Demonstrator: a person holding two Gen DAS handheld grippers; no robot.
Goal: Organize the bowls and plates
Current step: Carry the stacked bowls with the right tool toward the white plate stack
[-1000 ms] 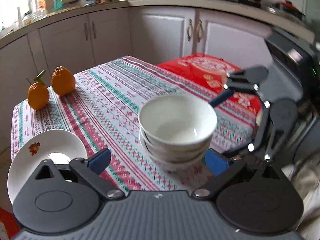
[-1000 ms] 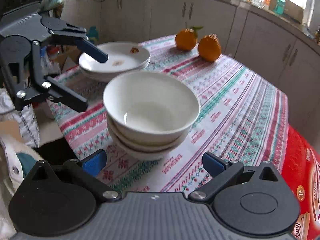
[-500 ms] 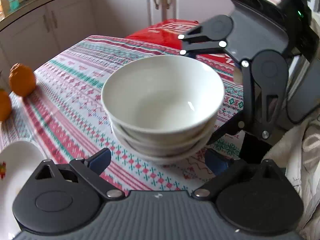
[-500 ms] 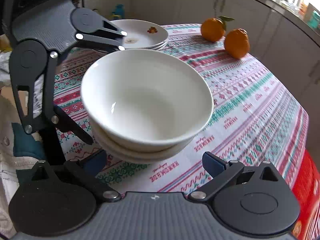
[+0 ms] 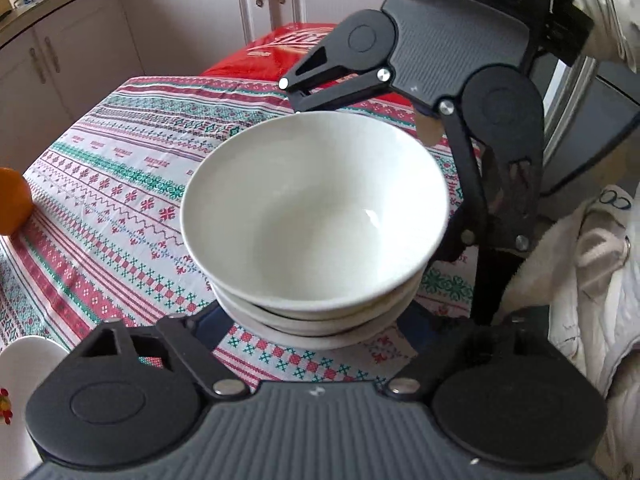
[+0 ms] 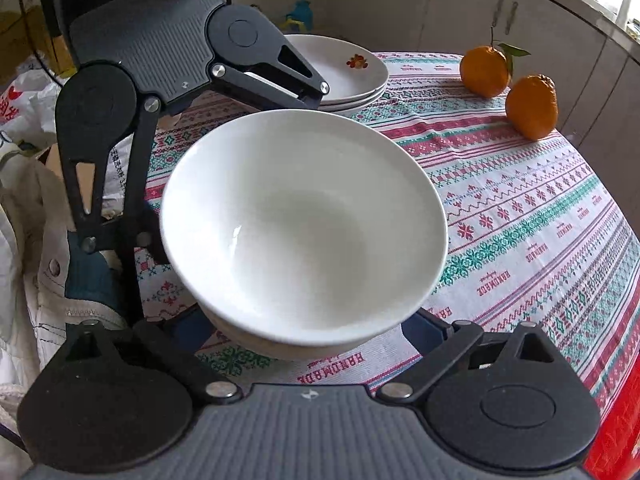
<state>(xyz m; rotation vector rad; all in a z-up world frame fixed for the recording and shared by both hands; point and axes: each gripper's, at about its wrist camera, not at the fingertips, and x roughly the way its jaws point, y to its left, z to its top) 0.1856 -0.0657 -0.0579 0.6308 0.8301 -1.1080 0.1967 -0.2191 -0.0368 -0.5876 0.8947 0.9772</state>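
Note:
A stack of three white bowls [image 5: 316, 224] stands on the patterned tablecloth [image 5: 120, 184]; it also shows in the right wrist view [image 6: 304, 224]. My left gripper [image 5: 316, 328] is open, its jaws spread to either side of the stack's base, tips hidden under the bowls. My right gripper [image 6: 308, 332] is open the same way from the opposite side. Each gripper faces the other across the stack. A stack of white flower-printed plates [image 6: 348, 72] sits at the table's far corner behind the left gripper; its edge shows at the lower left of the left wrist view [image 5: 24, 364].
Two oranges [image 6: 508, 84] sit on the far side of the table. A red packet [image 5: 288, 52] lies at the table's end. Kitchen cabinets [image 5: 200, 28] stand behind. White cloth [image 5: 592, 280] and bags [image 6: 24, 112] are beside the table edge.
Both grippers have moved in toward the bowl stack from opposite sides, so their jaws now straddle its base. The bowls have stayed in place on the cloth.

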